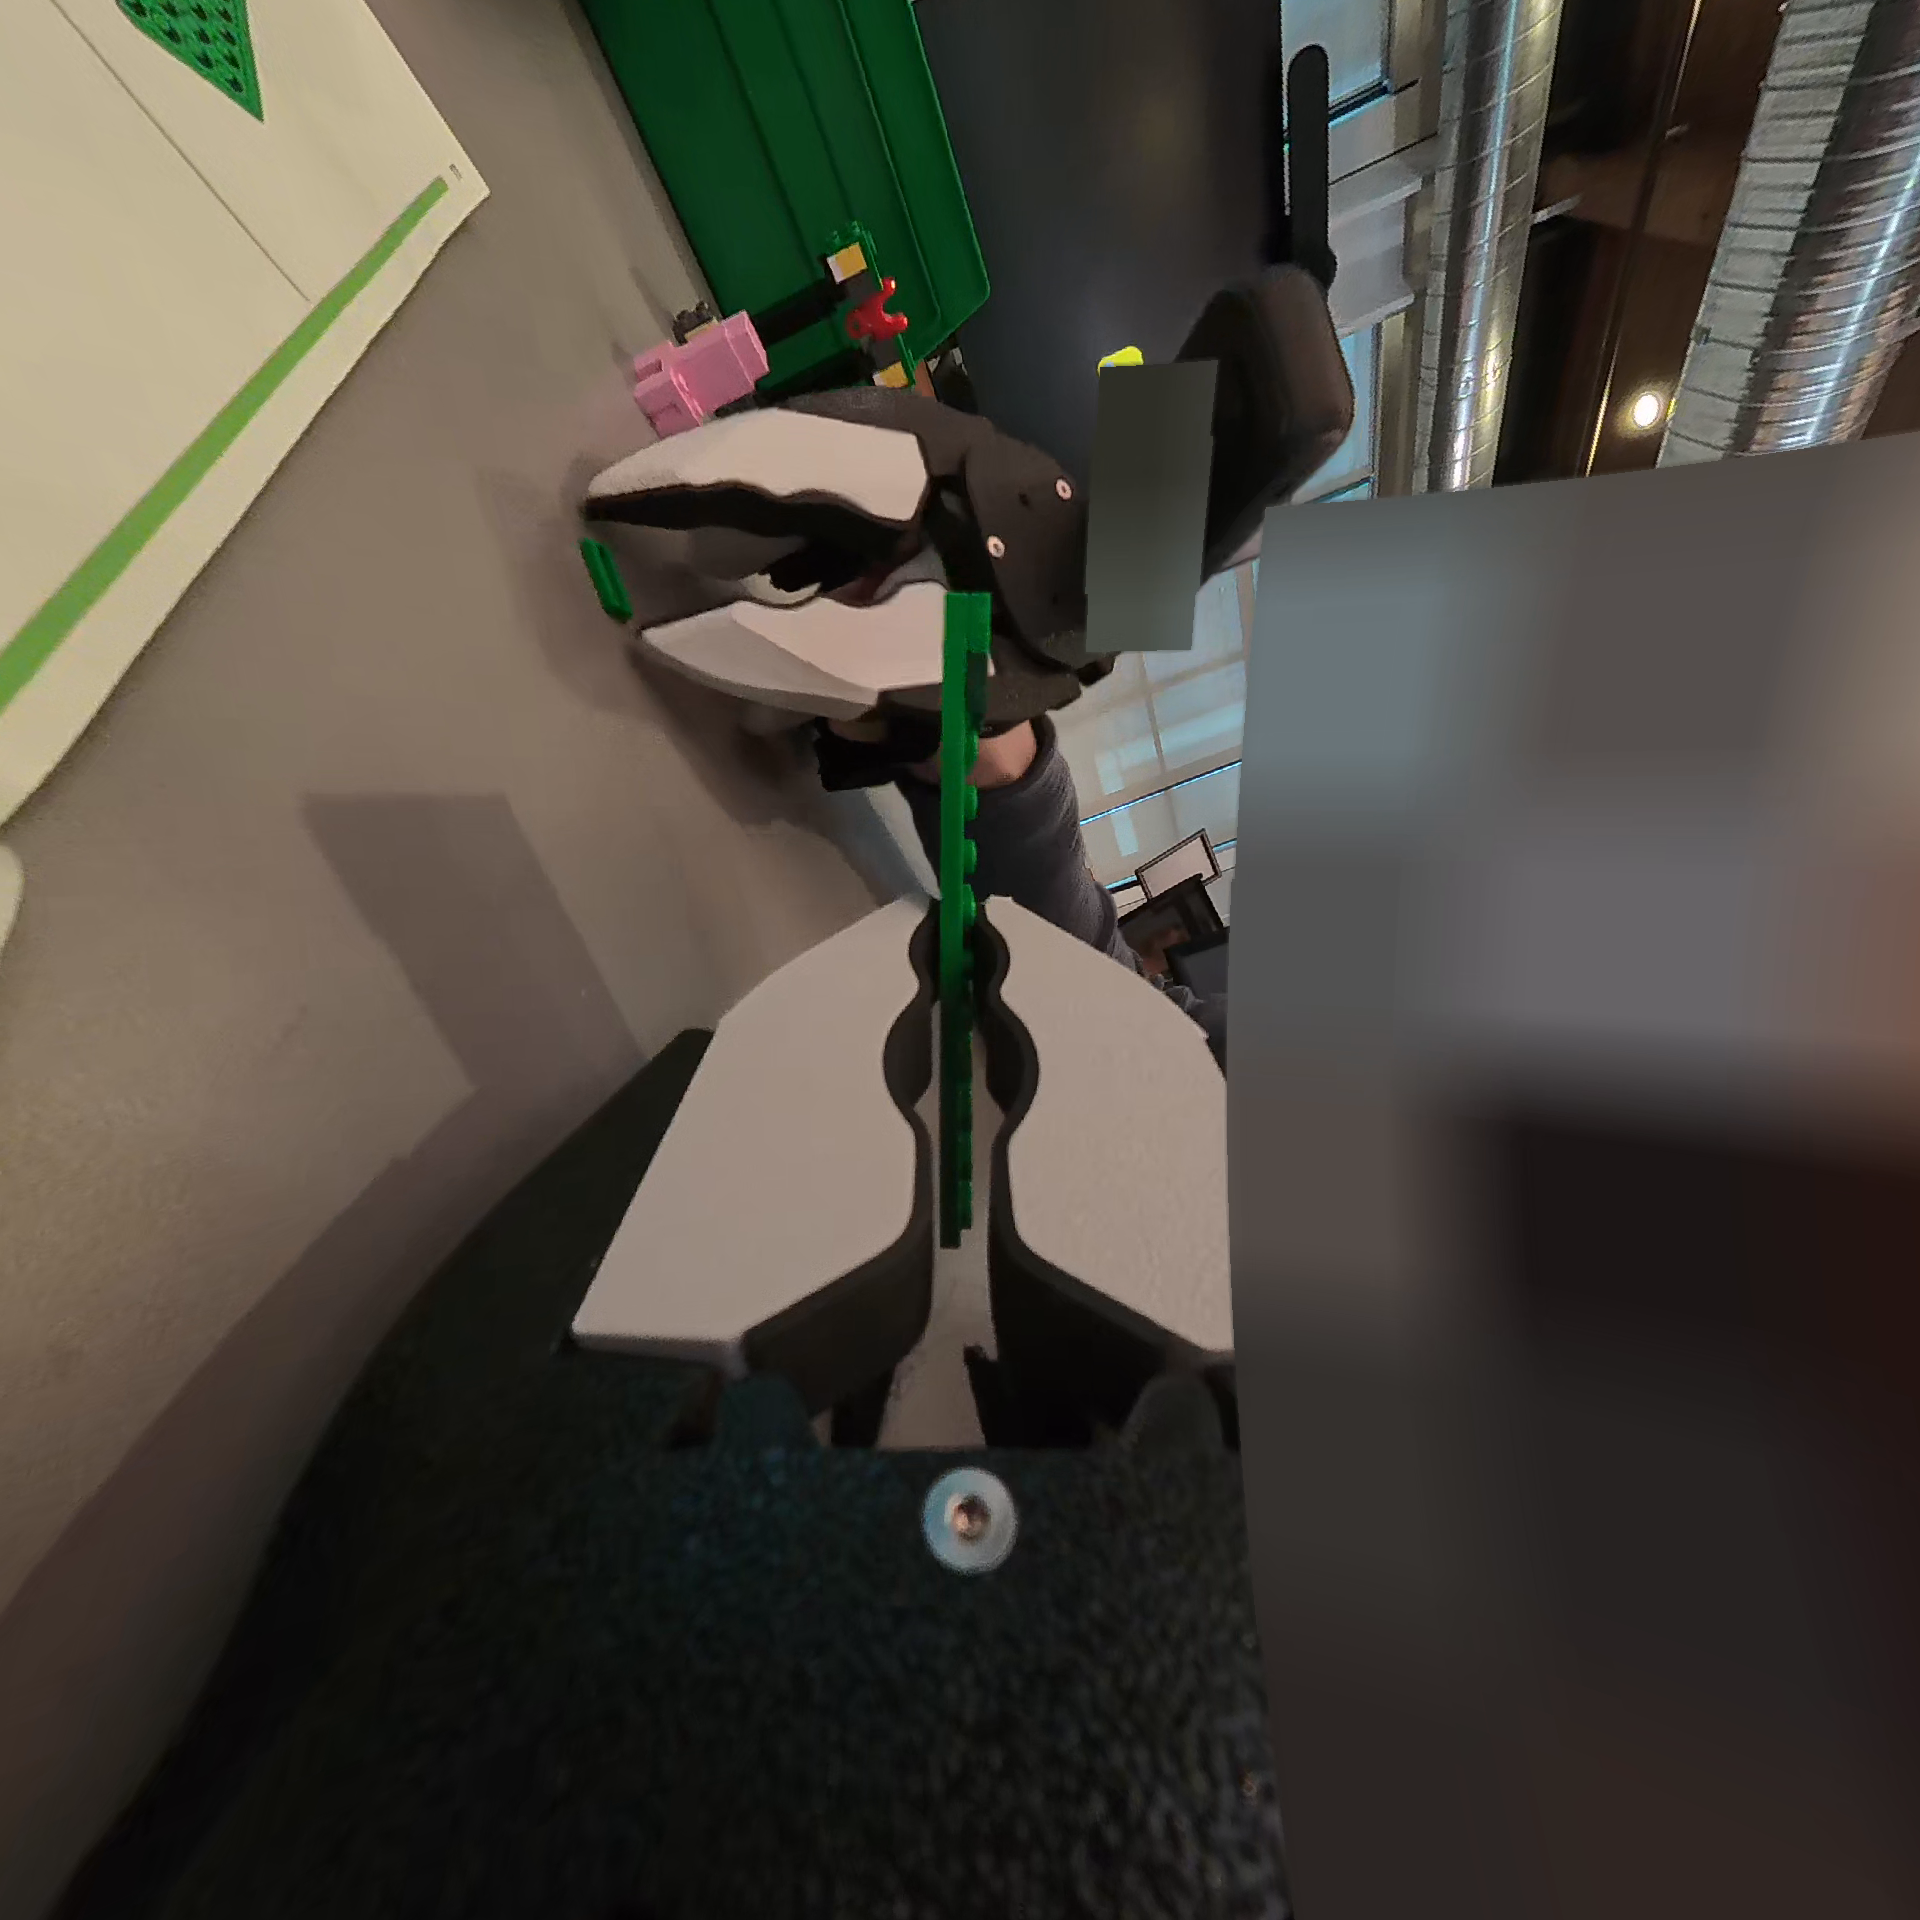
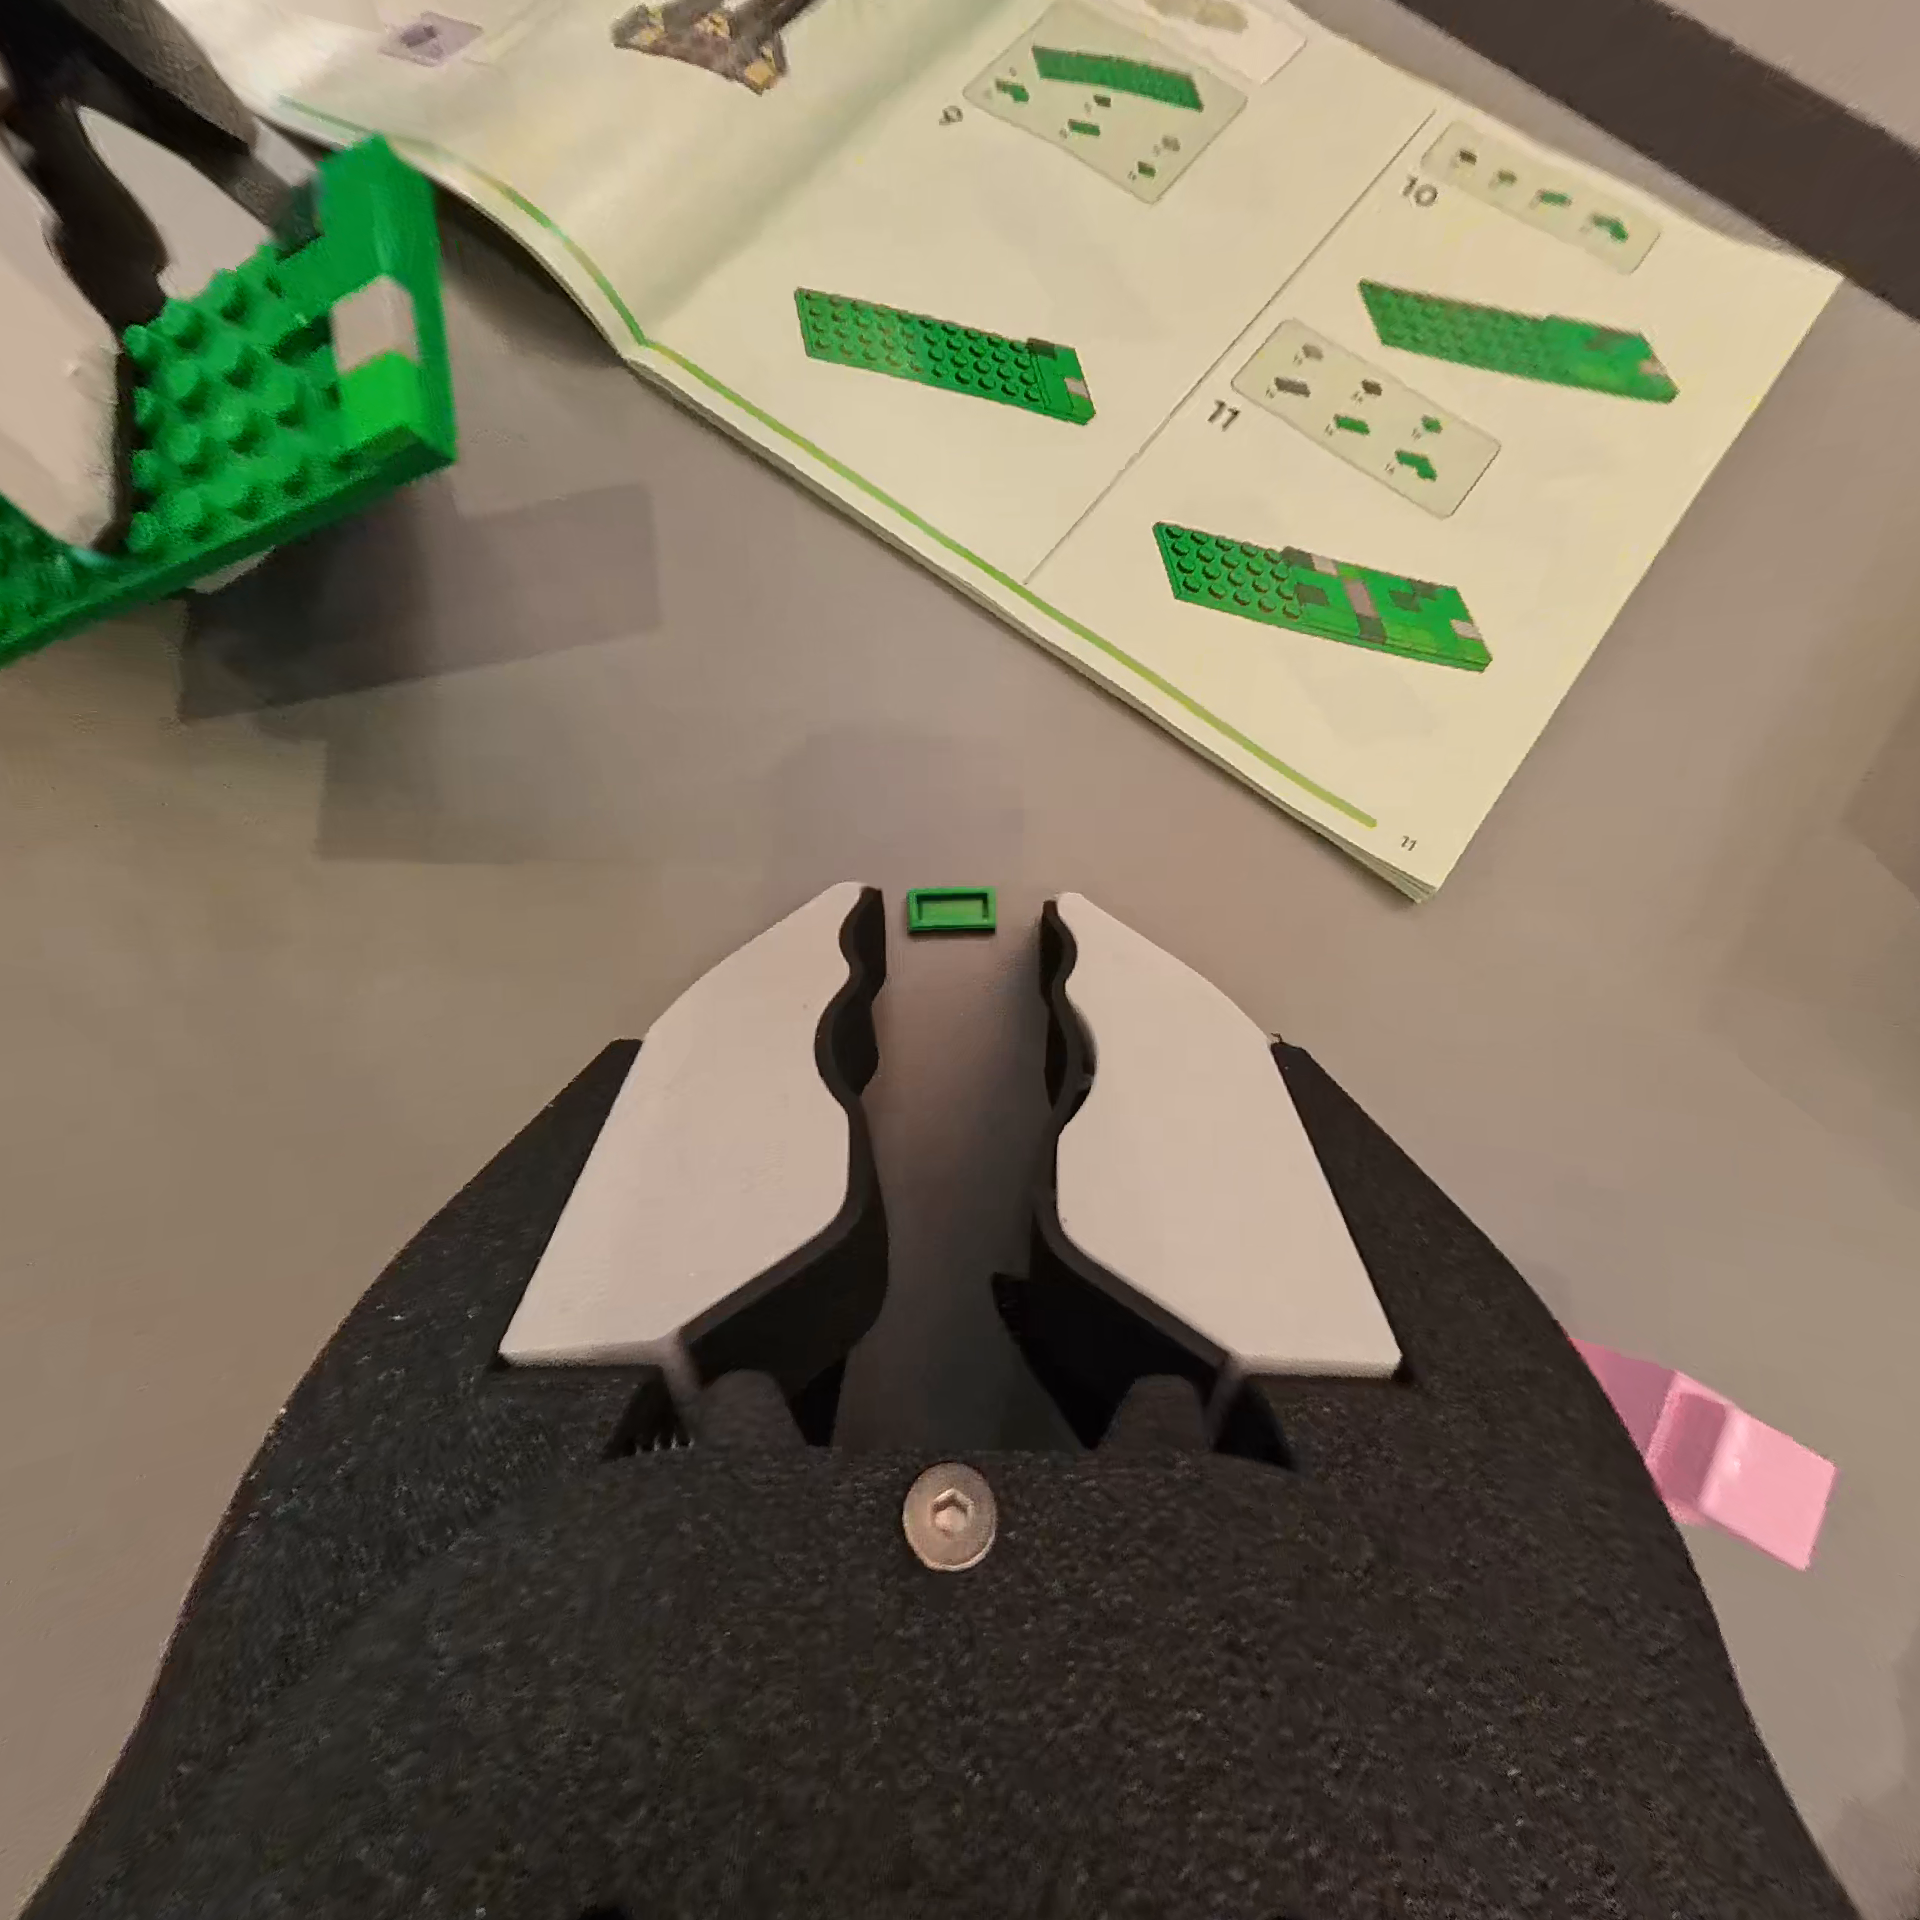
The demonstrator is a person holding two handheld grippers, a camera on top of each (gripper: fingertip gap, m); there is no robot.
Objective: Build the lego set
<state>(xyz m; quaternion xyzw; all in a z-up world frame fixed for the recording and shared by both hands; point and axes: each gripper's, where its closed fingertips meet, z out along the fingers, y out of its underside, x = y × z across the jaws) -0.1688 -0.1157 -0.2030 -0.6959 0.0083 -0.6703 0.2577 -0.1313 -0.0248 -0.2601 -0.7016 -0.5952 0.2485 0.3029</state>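
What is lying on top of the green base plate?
On the green base plate, smooth green tiles and one grey tile sit at its far end. The left tongs hide the near part.

The green studded plate (image 2: 260,405) carries a small grey tile near its end. Beside it, the instruction booklet (image 2: 1143,364) is pale cream with a green stripe along its edge and green-and-grey diagrams. Below the booklet, the small tile (image 2: 951,912) is green on the grey table (image 2: 520,987). The right gripper (image 2: 961,914) has light grey fingers (image 2: 727,1143) with black inner edges and a speckled black body. A pink brick (image 2: 1725,1455) lies beside that body.
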